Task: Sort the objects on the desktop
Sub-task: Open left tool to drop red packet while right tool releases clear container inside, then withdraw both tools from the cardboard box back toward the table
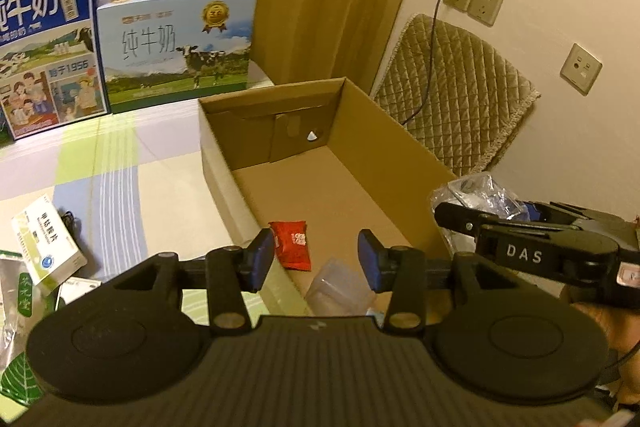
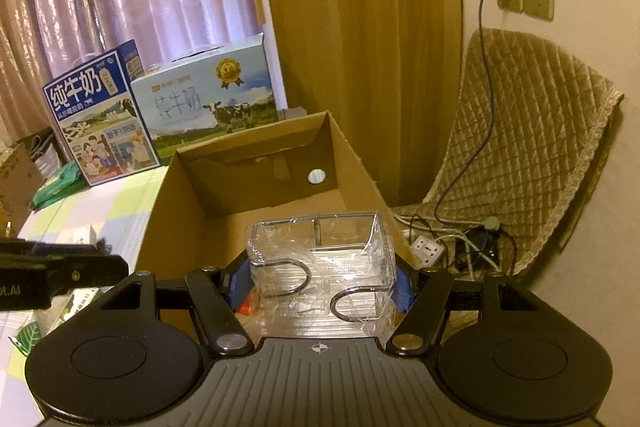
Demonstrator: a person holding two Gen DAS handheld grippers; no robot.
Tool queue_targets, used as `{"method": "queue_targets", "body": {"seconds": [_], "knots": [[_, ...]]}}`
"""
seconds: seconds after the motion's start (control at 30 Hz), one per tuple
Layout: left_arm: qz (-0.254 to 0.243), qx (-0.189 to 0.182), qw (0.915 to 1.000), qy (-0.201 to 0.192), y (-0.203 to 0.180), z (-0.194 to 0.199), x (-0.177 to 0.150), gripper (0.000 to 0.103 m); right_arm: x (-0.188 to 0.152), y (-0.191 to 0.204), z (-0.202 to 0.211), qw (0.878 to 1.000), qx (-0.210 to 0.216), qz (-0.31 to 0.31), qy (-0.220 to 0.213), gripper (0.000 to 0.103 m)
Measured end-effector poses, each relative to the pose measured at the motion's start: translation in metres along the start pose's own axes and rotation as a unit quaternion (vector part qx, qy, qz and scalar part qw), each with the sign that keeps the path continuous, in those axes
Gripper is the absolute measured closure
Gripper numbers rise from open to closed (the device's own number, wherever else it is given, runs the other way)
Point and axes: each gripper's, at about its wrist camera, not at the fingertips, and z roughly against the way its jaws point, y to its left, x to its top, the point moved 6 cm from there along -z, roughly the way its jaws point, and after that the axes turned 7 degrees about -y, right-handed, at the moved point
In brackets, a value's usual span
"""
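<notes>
1. Left wrist view: left hand-held gripper [image 1: 316,259] spread wide, nothing between its blue pads, hovering over the near edge of the cardboard box [image 1: 400,163] on the bench [image 1: 152,163]. Red sachet [image 1: 291,244] lying on the box floor. Medicine carton [image 1: 48,243] on the bench at left.
2. Right wrist view: right hand-held gripper [image 2: 320,287] clamped on a clear plastic-wrapped container [image 2: 320,267], held above the box [image 2: 172,227] interior.

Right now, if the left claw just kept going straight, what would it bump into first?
Probably the red packet lying on the floor of the cardboard box. The open left claw points down into the box, with the packet between its fingers in view; depth is hard to judge.
</notes>
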Motion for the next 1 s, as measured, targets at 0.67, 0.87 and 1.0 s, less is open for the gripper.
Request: {"method": "queue_targets", "body": {"seconds": [0.67, 0.87, 1.0], "knots": [[0.016, 0.033, 0.9992, -0.013, 0.025, 0.059, -0.029, 0.040, 0.003, 0.016, 0.051, 0.999, 0.024, -0.027, -0.026, 0.014], [0.020, 0.051, 0.9984, -0.012, 0.037, 0.089, -0.051, 0.026, -0.005, 0.042, 0.075, 0.998, 0.047, -0.034, -0.019, 0.007], [0.034, 0.061, 0.9975, -0.008, 0.049, 0.110, -0.068, 0.020, -0.012, 0.061, 0.091, 0.997, 0.061, -0.031, -0.017, 0.002]]}}
